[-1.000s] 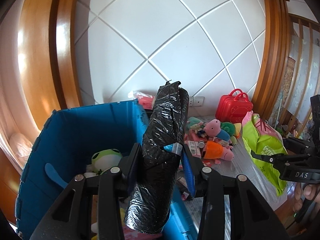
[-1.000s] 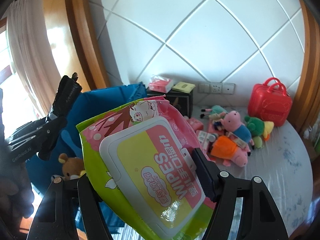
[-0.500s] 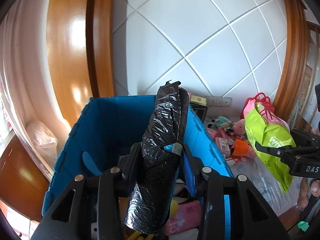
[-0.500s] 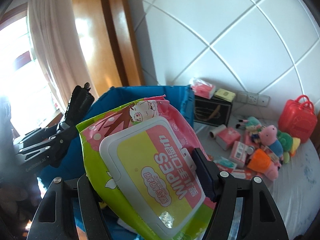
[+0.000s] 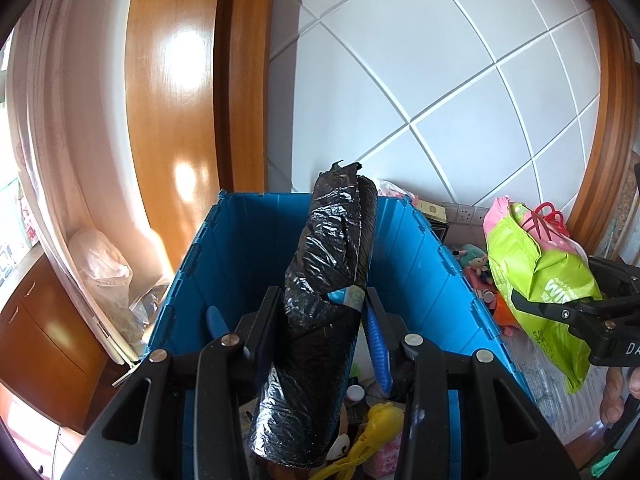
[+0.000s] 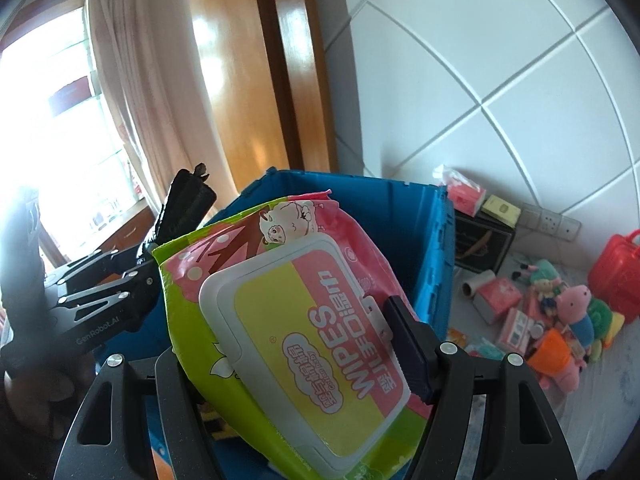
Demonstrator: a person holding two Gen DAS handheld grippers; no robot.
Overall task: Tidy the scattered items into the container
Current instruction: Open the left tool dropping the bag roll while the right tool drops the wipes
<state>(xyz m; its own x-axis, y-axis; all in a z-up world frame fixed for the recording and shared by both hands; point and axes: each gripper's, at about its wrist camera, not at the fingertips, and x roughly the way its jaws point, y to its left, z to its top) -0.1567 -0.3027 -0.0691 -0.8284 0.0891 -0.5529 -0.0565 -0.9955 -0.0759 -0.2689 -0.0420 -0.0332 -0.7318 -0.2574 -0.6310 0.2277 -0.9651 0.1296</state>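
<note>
The left gripper [image 5: 320, 316] is clamped on a black plastic roll [image 5: 320, 300], which stands nearly upright between its jaws, over the open blue crate [image 5: 424, 264]. Inside the crate lie a yellow toy [image 5: 372, 436] and a pink pack [image 5: 386, 454]; other contents are too hidden to name. The right gripper [image 6: 288, 340] is closed on a pack of wet wipes [image 6: 304, 320], green and pink with a white flip lid, held tilted in front of the crate's near wall. From the left wrist view this pack hangs just beside the crate's right wall, seemingly outside the rim. On the worktop [image 6: 624, 396] beyond, small boxes, plush toys [image 6: 576, 308] and a red case [image 6: 618, 276] sit scattered.
</note>
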